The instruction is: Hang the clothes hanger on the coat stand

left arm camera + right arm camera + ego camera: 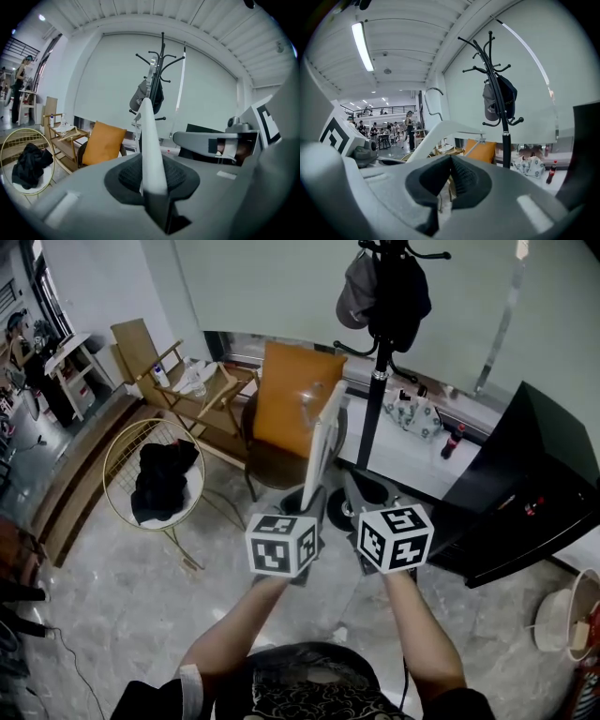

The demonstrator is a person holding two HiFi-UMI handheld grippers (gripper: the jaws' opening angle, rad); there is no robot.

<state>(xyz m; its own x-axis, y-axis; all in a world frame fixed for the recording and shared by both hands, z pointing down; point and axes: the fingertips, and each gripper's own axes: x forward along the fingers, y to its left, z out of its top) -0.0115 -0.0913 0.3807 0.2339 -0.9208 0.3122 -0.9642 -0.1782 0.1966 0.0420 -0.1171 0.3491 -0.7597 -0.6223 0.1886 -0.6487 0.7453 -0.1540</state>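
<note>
A white clothes hanger (323, 442) stands upright from my left gripper (307, 504), whose jaws are shut on its lower arm. In the left gripper view the hanger (150, 140) rises straight out of the pads, with my left gripper (152, 185) closed around it. The black coat stand (378, 371) stands just beyond, carrying a grey cap (356, 292) and a dark bag. My right gripper (361, 498) sits beside the left, shut and empty, apart from the hanger. In the right gripper view the hanger's metal hook (433, 99) and the coat stand (502, 117) show ahead of my right gripper (450, 180).
An orange-cushioned chair (295, 399) is behind the hanger, with a wooden folding chair (178, 381) to its left. A gold wire chair (159, 474) holds black clothes. A black cabinet (534, 484) is at the right, a cola bottle (453, 440) on the ledge. People stand far left.
</note>
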